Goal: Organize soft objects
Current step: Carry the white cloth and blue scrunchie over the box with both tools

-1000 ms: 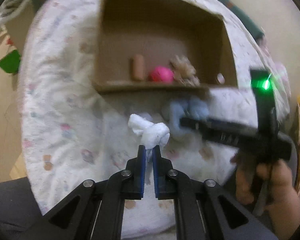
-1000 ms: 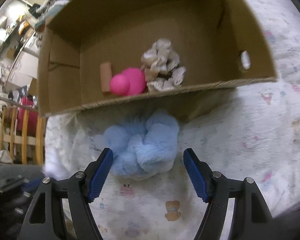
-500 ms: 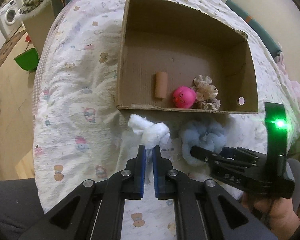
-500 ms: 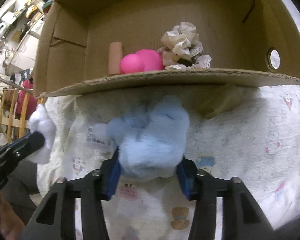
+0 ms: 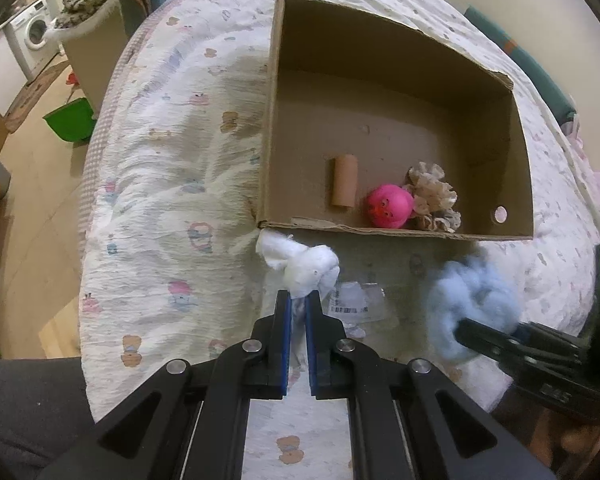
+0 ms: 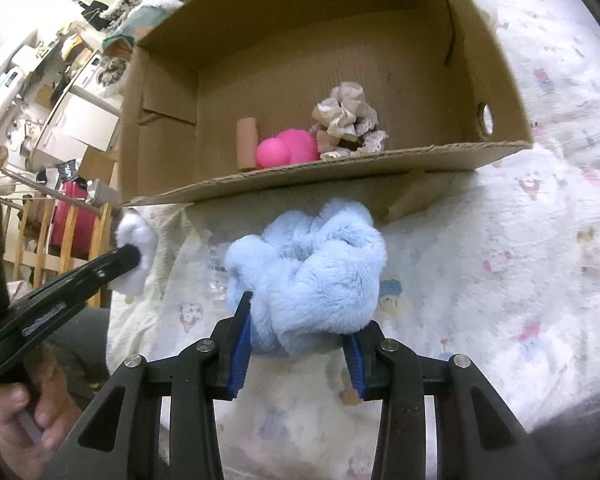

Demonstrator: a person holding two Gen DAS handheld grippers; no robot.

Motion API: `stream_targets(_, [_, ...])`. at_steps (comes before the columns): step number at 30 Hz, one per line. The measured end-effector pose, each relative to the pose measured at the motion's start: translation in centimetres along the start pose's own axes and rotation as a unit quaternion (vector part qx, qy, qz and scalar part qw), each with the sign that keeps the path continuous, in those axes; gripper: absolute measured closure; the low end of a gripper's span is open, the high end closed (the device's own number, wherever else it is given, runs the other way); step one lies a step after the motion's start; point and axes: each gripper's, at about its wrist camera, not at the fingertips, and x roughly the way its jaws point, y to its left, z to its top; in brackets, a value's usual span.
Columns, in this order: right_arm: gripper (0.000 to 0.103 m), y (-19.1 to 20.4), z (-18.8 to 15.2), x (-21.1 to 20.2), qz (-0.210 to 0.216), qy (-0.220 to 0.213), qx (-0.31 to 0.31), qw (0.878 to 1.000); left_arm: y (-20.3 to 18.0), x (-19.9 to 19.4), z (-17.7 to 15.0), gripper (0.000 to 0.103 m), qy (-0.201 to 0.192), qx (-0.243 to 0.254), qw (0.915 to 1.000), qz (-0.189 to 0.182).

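Bed (image 5: 172,208), cardboard box (image 5: 396,80) atop; before box: left gripper (image 5: 297,304) clamping white plush (image 5: 300,264), right gripper (image 6: 298,328) clamping blue plush (image 6: 312,268).

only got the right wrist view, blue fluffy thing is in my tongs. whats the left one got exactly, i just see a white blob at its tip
Observer: The left tongs are shut on a white fluffy piece, pinching its lower end.
Operator: what else is under it on the bed
Observer: A clear plastic packet with a barcode label lies on the bedspread, just right of those tongs.
Operator: whats that pink thing in the box
Observer: A pink ball toy with a face, between a cardboard tube and a beige scrunchie.
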Motion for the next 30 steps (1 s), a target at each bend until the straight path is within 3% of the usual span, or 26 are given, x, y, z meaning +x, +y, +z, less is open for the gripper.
stream_targets(6, [0.061, 1.7, -0.5, -2.8, 0.007, -0.027, -0.017, 0.999, 0.2, -0.4, -0.2, 0.096, -0.012, -0.004, 0.9999, 0.007])
stream_targets(11, [0.061, 2.1, 0.4, -6.5, 0.023, -0.085, -0.003, 0.996, -0.2, -3.2, -0.1, 0.096, -0.043, 0.008, 0.9990, 0.006])
stream_targets(18, [0.061, 1.7, 4.0, -10.9, 0.031, -0.147, 0.020, 0.988, -1.4, -7.8, 4.2, 0.096, -0.102, 0.022, 0.9945, -0.006])
stream_targets(22, [0.061, 1.3, 6.7, -11.6, 0.027, -0.152, 0.028, 0.988, -2.6, -8.2, 6.5, 0.096, -0.121, 0.044, 0.9917, 0.005])
stream_targets(30, [0.061, 0.4, 9.9, -8.2, 0.015, -0.125, 0.039, 0.991, -4.3, -4.8, 9.0, 0.096, -0.105, 0.062, 0.9924, 0.017])
